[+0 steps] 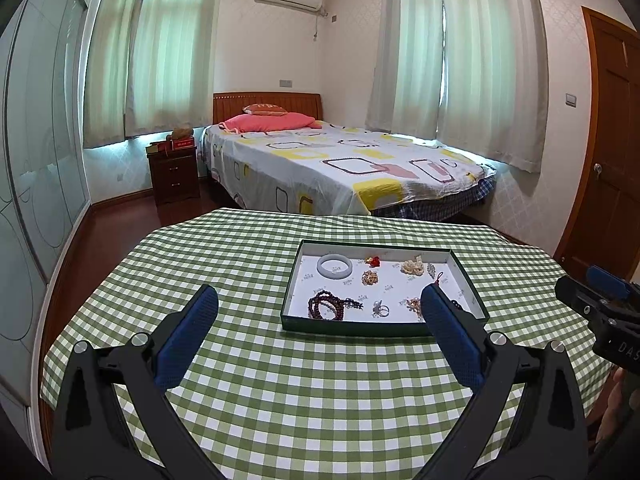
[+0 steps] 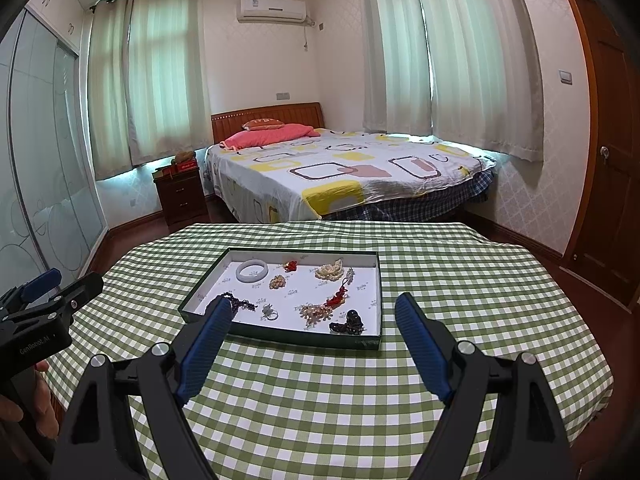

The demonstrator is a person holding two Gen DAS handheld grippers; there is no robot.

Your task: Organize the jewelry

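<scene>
On the desk (image 1: 280,400) with its green-and-white checked cloth we see a shallow dark-green tray (image 1: 466,280) with a white floor, lying toward the far middle. Our left tongs (image 1: 320,304) hang above the near part of the cloth with the blue pads spread wide and nothing between them; the right pad overlaps the tray's near right corner in this view. Our right tongs (image 2: 314,312) hover likewise, spread and empty, the left pad (image 2: 208,344) covering the tray's near left edge.

Inside the tray the jewelry lies scattered: a pale bangle (image 2: 252,271) at the far left, a small red charm (image 2: 291,266) beside it, a cream pearl cluster (image 2: 329,271) at the far right, a dark-red bead string (image 1: 326,307) at the near left, a silver ring (image 2: 271,313) near the front edge, and a dark beaded piece (image 2: 348,323) at the near right.

Beyond the desk stands a bed (image 1: 340,168) with a patterned sheet.
</scene>
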